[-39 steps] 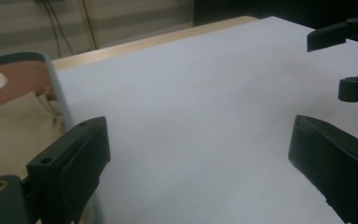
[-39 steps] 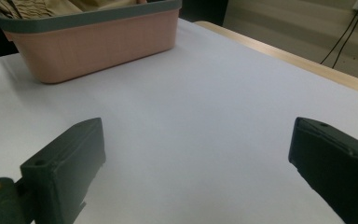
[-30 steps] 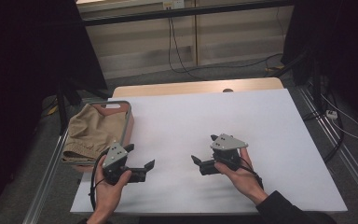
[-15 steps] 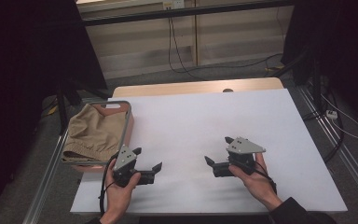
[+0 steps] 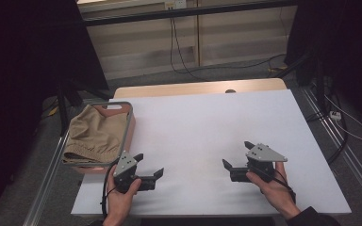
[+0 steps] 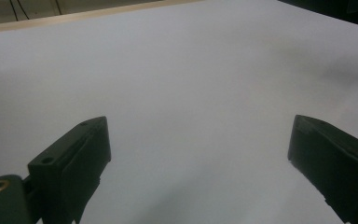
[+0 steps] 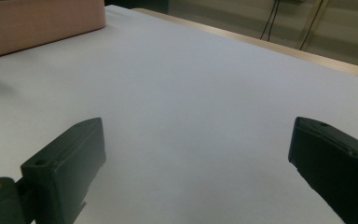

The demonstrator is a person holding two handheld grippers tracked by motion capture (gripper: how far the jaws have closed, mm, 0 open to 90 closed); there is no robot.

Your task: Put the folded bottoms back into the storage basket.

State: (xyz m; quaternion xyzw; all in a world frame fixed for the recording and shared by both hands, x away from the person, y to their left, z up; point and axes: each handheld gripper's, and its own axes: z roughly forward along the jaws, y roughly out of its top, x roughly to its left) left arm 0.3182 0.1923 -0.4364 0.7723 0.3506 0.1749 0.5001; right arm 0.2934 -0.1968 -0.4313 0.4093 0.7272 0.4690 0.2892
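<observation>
In the high view my left gripper (image 5: 149, 164) rests low over the white table top (image 5: 202, 127) near the front left, held by a hand. It is open, and its jaws point right. My right gripper (image 5: 236, 154) is held near the front right, open too, with its jaws pointing left toward the other. In the left gripper view the two black jaws stand wide apart around my left gripper (image 6: 198, 133), with bare white table between them. The right gripper view shows the same for my right gripper (image 7: 198, 133). Neither holds anything.
A pink bin with a grey rim (image 5: 128, 123) sits at the table's left edge, holding folded tan cloth (image 5: 96, 134). Its pink wall (image 7: 37, 23) appears far off in the right gripper view. A wooden strip (image 5: 198, 88) borders the far edge. Cables lie on the floor beyond.
Both grippers have drifted right and nearer the front edge of the table, the right one more so. Both stayed open.
</observation>
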